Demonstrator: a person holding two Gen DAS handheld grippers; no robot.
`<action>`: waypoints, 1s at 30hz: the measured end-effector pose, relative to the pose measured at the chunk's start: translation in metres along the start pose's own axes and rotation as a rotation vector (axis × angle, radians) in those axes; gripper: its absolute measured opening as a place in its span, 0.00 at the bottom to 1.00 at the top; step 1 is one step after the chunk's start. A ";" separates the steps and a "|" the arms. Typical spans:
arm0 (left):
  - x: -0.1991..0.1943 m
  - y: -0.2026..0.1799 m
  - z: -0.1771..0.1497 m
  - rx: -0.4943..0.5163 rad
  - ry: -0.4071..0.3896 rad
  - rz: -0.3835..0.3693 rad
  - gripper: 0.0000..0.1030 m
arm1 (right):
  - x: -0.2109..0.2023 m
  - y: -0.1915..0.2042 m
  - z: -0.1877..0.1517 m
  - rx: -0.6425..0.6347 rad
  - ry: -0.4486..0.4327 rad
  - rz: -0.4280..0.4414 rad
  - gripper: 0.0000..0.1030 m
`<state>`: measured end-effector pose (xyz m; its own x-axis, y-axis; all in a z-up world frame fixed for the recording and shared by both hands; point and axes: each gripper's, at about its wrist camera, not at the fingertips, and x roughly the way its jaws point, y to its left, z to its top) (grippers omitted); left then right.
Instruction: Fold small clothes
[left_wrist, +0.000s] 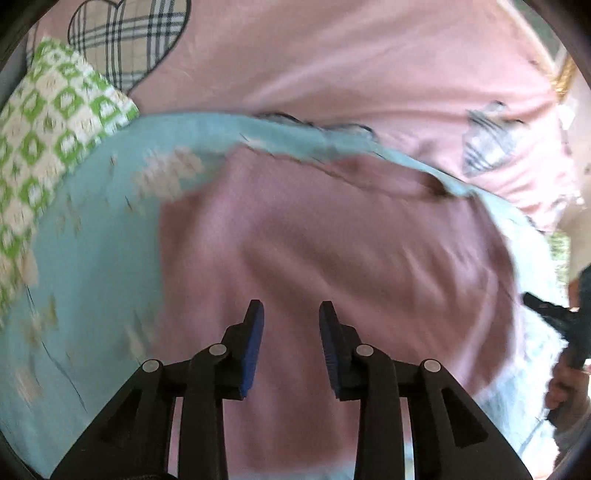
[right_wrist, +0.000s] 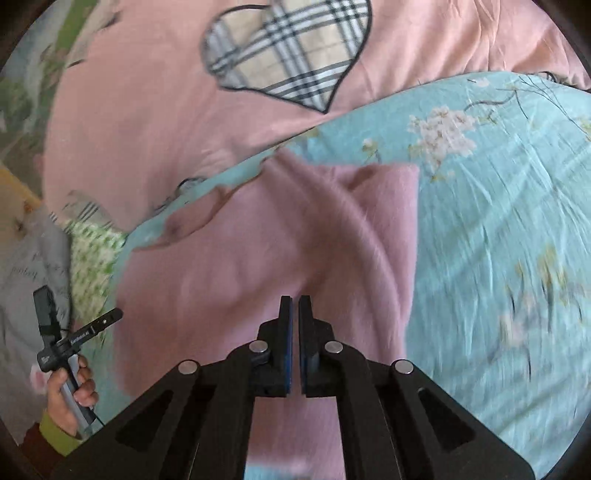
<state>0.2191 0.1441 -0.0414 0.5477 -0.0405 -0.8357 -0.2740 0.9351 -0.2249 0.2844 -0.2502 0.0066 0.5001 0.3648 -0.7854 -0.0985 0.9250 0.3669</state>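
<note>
A mauve-pink garment (left_wrist: 332, 236) lies spread on a light blue floral sheet (left_wrist: 92, 229). My left gripper (left_wrist: 291, 314) is open and empty, hovering above the garment's near part. In the right wrist view the same garment (right_wrist: 258, 251) has one side folded over toward the middle, with a straight edge at the right. My right gripper (right_wrist: 294, 306) is shut, its pads nearly touching, with nothing between them, above the garment's near part. The other gripper shows at the edge of each view: right one (left_wrist: 554, 317), left one (right_wrist: 74, 332).
A pink quilt with plaid heart patches (right_wrist: 288, 55) lies beyond the blue sheet (right_wrist: 498, 221). A green and white patterned pillow (left_wrist: 48, 140) sits at the left. A grey printed cloth (right_wrist: 26, 266) lies at the far left of the right wrist view.
</note>
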 end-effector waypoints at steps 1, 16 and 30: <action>0.003 -0.008 -0.006 -0.002 0.011 -0.019 0.31 | -0.006 0.002 -0.011 -0.008 0.008 0.006 0.03; 0.010 0.041 -0.081 -0.137 0.085 0.125 0.34 | -0.013 -0.040 -0.068 0.060 0.143 -0.238 0.03; -0.048 0.065 -0.129 -0.381 0.091 -0.016 0.50 | -0.056 0.026 -0.105 0.051 0.087 -0.065 0.50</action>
<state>0.0733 0.1612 -0.0800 0.4864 -0.1009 -0.8679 -0.5497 0.7367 -0.3937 0.1630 -0.2355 0.0077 0.4275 0.3137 -0.8478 -0.0228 0.9413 0.3369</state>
